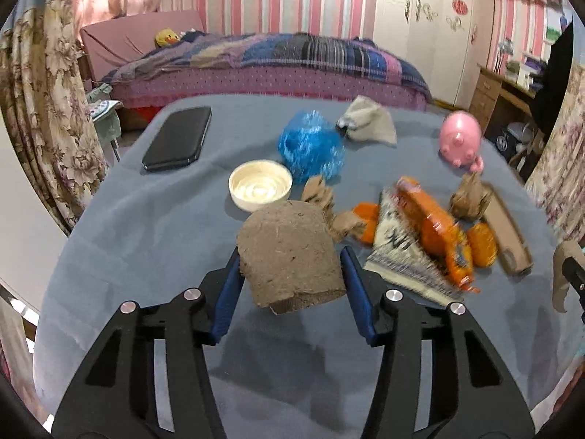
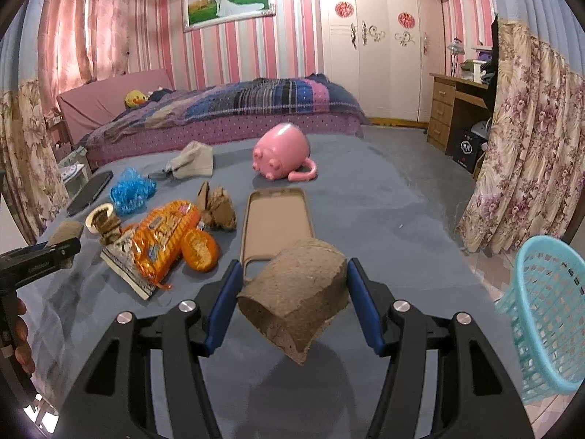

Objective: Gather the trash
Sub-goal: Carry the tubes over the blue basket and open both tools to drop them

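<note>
My left gripper (image 1: 290, 256) is shut on a brown pulp paper cup (image 1: 289, 256) and holds it above the blue-grey table (image 1: 146, 226). My right gripper (image 2: 292, 281) is shut on a second brown pulp cup (image 2: 296, 292), also lifted. On the table lie an orange snack wrapper (image 1: 435, 234) (image 2: 164, 237), an orange peel piece (image 2: 199, 248), a printed paper packet (image 1: 398, 252), crumpled brown paper (image 1: 470, 197) (image 2: 217, 206) and a blue plastic bag (image 1: 310, 146) (image 2: 129, 188). A light-blue basket (image 2: 548, 311) stands off the table's right edge.
A black phone (image 1: 179, 139), a white lid (image 1: 259, 184), a pink pig mug (image 1: 460, 139) (image 2: 281, 153), a beige phone case (image 2: 276, 219) and a grey cloth (image 1: 369, 120) lie on the table. A bed stands behind; floral curtains hang at both sides.
</note>
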`<state>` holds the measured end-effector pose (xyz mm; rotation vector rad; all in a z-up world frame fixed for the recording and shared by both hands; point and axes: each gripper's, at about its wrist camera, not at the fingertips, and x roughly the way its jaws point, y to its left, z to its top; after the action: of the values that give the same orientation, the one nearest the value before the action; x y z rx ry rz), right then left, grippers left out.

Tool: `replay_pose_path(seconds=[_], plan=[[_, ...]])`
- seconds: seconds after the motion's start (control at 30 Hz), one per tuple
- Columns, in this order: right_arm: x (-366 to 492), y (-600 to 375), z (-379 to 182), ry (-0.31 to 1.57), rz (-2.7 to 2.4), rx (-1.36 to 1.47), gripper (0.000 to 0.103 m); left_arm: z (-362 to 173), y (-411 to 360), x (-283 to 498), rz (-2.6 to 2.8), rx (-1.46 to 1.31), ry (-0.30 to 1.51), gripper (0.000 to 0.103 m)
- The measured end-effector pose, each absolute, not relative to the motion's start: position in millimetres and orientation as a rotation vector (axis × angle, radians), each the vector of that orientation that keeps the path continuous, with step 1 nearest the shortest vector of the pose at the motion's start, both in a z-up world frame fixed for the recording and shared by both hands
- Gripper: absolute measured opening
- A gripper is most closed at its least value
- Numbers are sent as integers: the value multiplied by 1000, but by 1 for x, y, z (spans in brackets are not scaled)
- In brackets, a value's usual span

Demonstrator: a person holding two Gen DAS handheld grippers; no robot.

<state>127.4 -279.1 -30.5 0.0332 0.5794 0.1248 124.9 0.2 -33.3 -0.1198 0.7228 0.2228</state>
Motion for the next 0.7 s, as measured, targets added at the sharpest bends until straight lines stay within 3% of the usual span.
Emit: replay_pose_path(seconds=[0.33,0.7], plan=[[121,-333,-2,508,71,15,58,6,-60,116,158,-78,592,52],[95,-468,9,482,-170,2,59,14,-197,147,-130,-44,565,52]])
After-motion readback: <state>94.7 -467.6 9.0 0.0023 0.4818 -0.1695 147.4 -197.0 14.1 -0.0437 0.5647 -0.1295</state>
